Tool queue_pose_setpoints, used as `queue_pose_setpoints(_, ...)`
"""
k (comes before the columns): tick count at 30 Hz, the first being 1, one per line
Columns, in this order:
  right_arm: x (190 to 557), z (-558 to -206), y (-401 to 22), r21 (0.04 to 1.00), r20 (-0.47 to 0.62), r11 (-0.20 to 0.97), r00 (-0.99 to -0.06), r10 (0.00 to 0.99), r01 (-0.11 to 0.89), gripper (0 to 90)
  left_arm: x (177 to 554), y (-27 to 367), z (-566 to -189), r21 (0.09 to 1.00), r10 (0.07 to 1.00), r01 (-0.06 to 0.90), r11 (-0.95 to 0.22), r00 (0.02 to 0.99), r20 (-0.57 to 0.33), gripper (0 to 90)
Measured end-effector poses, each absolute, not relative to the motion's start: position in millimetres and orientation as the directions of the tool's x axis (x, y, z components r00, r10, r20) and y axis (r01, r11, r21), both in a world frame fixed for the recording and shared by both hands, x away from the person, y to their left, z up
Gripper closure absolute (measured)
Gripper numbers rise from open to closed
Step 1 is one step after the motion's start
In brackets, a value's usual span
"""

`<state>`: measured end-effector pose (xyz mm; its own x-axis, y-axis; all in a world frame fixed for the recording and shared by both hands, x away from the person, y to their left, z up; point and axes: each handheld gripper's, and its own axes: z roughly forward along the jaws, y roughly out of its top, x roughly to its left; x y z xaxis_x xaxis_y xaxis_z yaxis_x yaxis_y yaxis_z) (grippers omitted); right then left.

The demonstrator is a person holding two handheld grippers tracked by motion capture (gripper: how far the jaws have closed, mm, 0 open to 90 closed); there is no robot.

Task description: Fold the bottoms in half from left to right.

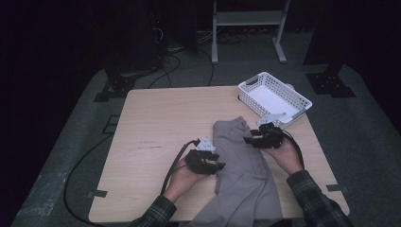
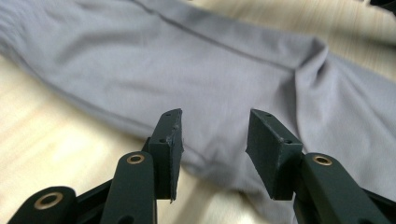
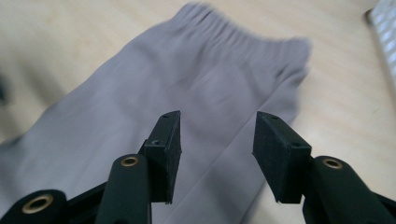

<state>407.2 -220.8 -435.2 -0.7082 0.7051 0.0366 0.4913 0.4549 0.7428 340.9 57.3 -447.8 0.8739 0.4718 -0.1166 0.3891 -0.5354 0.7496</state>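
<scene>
Here the grey trousers (image 1: 241, 161) lie ahead of both grippers' parted, empty jaws.

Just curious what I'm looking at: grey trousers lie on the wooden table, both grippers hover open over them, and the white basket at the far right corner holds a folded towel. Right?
Nearly. The white basket is empty, as the high view shows. The rest stands: grey trousers on the table, left gripper and right gripper open.

— What colour is the garment (image 1: 241, 161) at centre frame?
— Plain grey, against a pale wood-grain table (image 1: 156, 123).
— And upper right?
— A white lattice basket (image 1: 274, 98). My jaws are black; my sleeves (image 1: 319, 201) dark plaid.
</scene>
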Motion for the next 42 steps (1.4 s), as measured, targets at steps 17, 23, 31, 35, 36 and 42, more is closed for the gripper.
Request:
queue_pose_setpoints(17, 320, -450, -232, 0.711, 0.03, 0.528, -0.771, 0.636, 0.464, 41.5, 302, 54, -468, 0.667, 0.459, 0.38, -0.641, 0.886, -0.064, 54.1)
queue_pose_setpoints(23, 309, -452, -227, 0.692, 0.027, 0.552, -0.781, 0.624, 0.465, 41.5, 302, 53, -467, 0.657, 0.439, 0.376, -0.653, 0.895, -0.076, 83.2)
queue_pose_setpoints(31, 320, -469, -217, 0.644, 0.003, 0.605, -0.793, 0.609, 0.467, 45.5, 312, 63, -464, 0.642, 0.483, 0.385, -0.663, 0.875, -0.026, 85.7)
queue_pose_setpoints(35, 333, -469, -207, 0.65, -0.005, 0.612, -0.804, 0.595, 0.45, 48.3, 323, 75, -462, 0.621, 0.508, 0.392, -0.679, 0.861, 0.011, 86.1)
queue_pose_setpoints(36, 338, -469, -202, 0.65, -0.006, 0.615, -0.806, 0.592, 0.447, 48.2, 326, 80, -462, 0.619, 0.517, 0.399, -0.676, 0.856, 0.013, 86.1)
queue_pose_setpoints(42, 368, -468, -169, 0.646, 0.008, 0.622, -0.819, 0.574, 0.443, 45.4, 338, 112, -462, 0.625, 0.572, 0.445, -0.641, 0.821, 0.001, 85.8)
